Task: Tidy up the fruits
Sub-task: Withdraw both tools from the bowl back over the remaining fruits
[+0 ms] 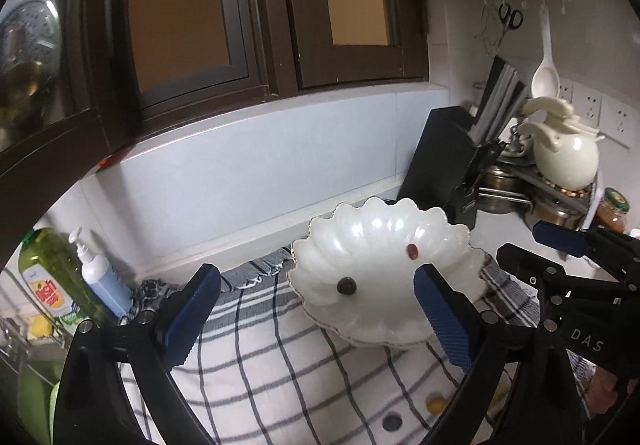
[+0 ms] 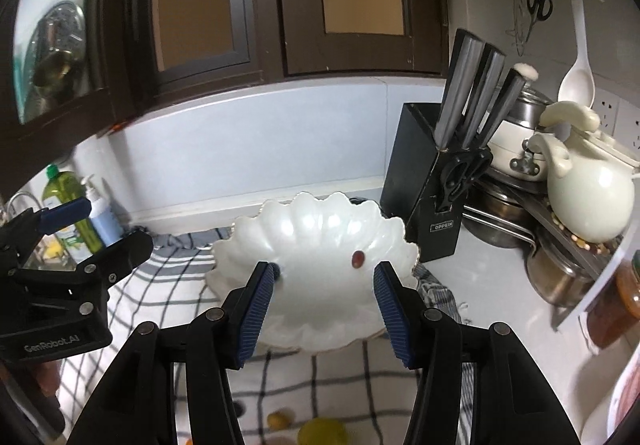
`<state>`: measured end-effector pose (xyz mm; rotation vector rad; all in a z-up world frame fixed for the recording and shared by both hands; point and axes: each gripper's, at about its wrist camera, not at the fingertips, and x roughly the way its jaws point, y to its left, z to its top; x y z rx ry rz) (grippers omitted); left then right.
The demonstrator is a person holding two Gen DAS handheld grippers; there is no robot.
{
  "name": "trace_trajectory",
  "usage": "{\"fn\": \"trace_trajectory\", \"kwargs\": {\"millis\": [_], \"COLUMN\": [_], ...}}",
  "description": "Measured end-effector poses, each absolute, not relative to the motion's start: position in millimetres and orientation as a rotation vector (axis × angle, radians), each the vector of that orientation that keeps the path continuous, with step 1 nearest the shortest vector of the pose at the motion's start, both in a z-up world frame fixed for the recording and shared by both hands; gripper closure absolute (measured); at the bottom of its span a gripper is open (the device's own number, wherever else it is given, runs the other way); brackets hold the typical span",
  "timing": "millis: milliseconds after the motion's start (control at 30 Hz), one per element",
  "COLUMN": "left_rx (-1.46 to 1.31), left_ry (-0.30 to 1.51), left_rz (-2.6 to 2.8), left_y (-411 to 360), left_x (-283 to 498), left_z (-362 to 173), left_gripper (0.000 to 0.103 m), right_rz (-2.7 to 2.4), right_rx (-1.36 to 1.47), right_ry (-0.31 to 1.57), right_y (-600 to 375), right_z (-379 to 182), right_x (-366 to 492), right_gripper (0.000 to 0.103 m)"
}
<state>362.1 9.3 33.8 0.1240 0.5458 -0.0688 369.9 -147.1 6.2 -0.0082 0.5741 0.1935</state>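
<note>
two small fruits, a dark grape [image 1: 346, 286] and a reddish one [image 1: 413, 251], lie apart in the white scalloped dish [image 1: 360, 229] at frame centre on the checked cloth [image 1: 280, 365]. left gripper [image 1: 316, 319] and right gripper [image 2: 322, 309] both gape wide, holding nothing.

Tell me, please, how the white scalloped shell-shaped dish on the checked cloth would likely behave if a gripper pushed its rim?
The white scalloped shell-shaped dish looks glossy and rigid, so it is probably slippery for the pads and chip-prone. Its high flared rim suggests it might rock or tip. The small dark red fruit and the dark round fruit inside would likely roll. The checked cloth may bunch.
</note>
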Motion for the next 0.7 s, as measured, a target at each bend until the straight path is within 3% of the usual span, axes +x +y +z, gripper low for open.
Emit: {"fn": "trace_trajectory", "kwargs": {"millis": [700], "left_rx": [0.147], "left_ry": [0.550], "left_rz": [-0.073], "left_y": [22], "left_x": [281], "left_z": [23], "left_gripper": [0.002], "right_rz": [0.174], "right_rx": [-0.042], "right_ry": [0.599], "right_y": [-136], "right_z": [-11], "right_x": [292], "right_gripper": [0.050]}}
